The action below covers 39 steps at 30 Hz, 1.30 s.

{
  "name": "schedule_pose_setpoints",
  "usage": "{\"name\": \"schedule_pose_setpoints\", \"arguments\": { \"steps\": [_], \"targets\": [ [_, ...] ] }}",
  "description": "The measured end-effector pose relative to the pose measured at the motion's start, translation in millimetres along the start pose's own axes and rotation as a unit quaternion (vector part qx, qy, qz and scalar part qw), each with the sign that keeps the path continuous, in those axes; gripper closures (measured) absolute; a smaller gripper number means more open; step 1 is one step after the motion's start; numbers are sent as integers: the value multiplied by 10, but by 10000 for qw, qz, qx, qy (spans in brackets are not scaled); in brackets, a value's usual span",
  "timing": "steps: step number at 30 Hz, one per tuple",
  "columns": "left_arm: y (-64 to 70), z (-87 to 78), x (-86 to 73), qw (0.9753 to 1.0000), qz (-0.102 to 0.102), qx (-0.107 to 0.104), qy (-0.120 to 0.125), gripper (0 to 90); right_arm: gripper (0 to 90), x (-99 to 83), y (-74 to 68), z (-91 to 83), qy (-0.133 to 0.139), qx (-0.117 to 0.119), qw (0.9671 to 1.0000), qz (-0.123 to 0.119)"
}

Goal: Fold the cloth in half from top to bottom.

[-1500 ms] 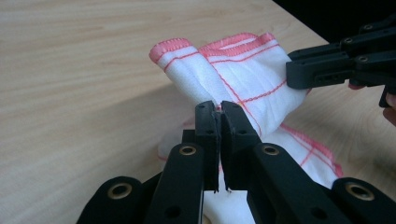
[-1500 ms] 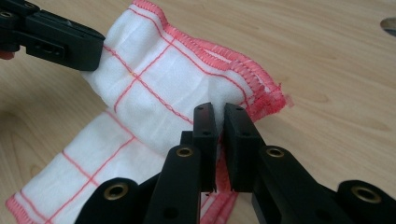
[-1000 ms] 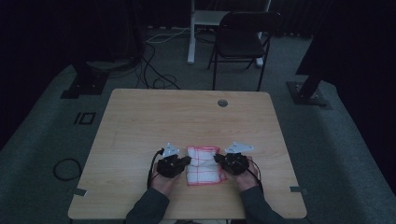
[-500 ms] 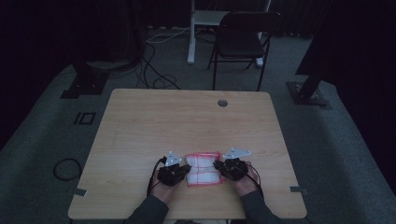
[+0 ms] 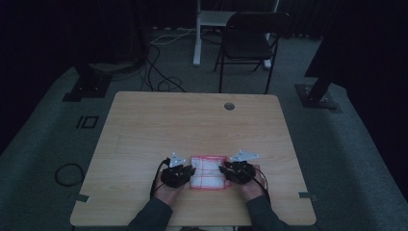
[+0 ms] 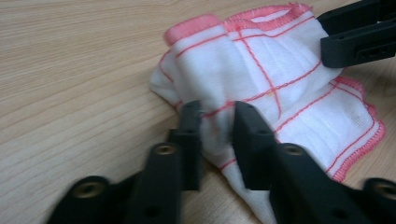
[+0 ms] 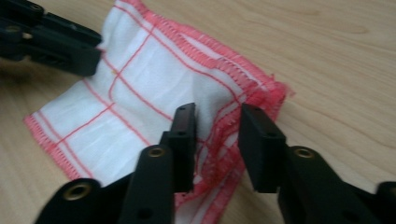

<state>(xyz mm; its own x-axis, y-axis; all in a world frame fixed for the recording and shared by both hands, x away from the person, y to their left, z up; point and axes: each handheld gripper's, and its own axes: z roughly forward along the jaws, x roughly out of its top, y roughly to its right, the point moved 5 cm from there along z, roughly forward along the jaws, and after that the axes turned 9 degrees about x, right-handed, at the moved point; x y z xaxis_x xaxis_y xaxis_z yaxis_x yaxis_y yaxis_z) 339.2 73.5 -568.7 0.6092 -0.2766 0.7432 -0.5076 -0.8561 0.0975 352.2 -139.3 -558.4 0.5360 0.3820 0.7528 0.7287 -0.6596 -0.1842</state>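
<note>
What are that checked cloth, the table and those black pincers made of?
Cloth: looks like soft woven cotton, white with red lines and stitched red hems. Table: pale wood-grain top, perhaps laminate, matte. Left tool and right tool: seemingly matte black plastic, with brass-coloured inserts.

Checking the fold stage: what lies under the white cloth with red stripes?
Under the cloth only the wooden table shows around its edges. The left claw and right claw each pinch a bunched side. Anything beneath the folded layers is covered.

Soft woven cloth (image 6: 261, 70), matt black plastic jaws, smooth wood-grain table (image 5: 192, 125)
</note>
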Motion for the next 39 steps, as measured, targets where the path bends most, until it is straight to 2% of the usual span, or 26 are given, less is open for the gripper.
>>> {"name": "schedule_pose_setpoints", "arguments": {
  "steps": [6,10,13,17,20,23,26,28,29,30,33,35,39],
  "targets": [
    [-56,-43,68,9997,-178,-54,148,617,547,94,55,-57,245,-65,9996,108],
    [-76,-86,194,9993,-175,-75,331,588,514,157,95,-41,238,-23,9995,193],
    [-99,-89,293,9987,-273,-130,417,561,480,191,130,-7,239,21,9994,249],
    [-131,-60,371,9983,-343,-145,441,532,445,212,173,33,185,30,9991,378],
    [-183,-1,422,9978,-490,-188,401,522,419,227,228,68,171,128,9981,578],
    [-188,51,436,9981,-476,-229,310,507,410,233,255,108,69,199,9978,631],
    [-179,95,430,9984,-475,-266,179,509,439,235,260,141,27,317,9969,715],
    [-177,99,429,9983,-481,-273,160,545,449,230,257,156,2,392,9965,741],
    [-175,99,429,9988,-436,-187,98,545,465,228,257,160,-7,395,9965,737],
    [-174,91,430,9989,-416,-192,97,655,535,229,250,144,14,371,9970,675],
    [-158,57,439,9993,-318,-167,114,779,702,244,240,78,110,335,9978,555],
    [-149,32,446,9994,-276,-151,146,828,782,251,234,31,159,310,9984,456],
    [-127,2,450,9995,-226,-147,179,859,843,247,215,-24,187,367,9986,340]
  ]
}}
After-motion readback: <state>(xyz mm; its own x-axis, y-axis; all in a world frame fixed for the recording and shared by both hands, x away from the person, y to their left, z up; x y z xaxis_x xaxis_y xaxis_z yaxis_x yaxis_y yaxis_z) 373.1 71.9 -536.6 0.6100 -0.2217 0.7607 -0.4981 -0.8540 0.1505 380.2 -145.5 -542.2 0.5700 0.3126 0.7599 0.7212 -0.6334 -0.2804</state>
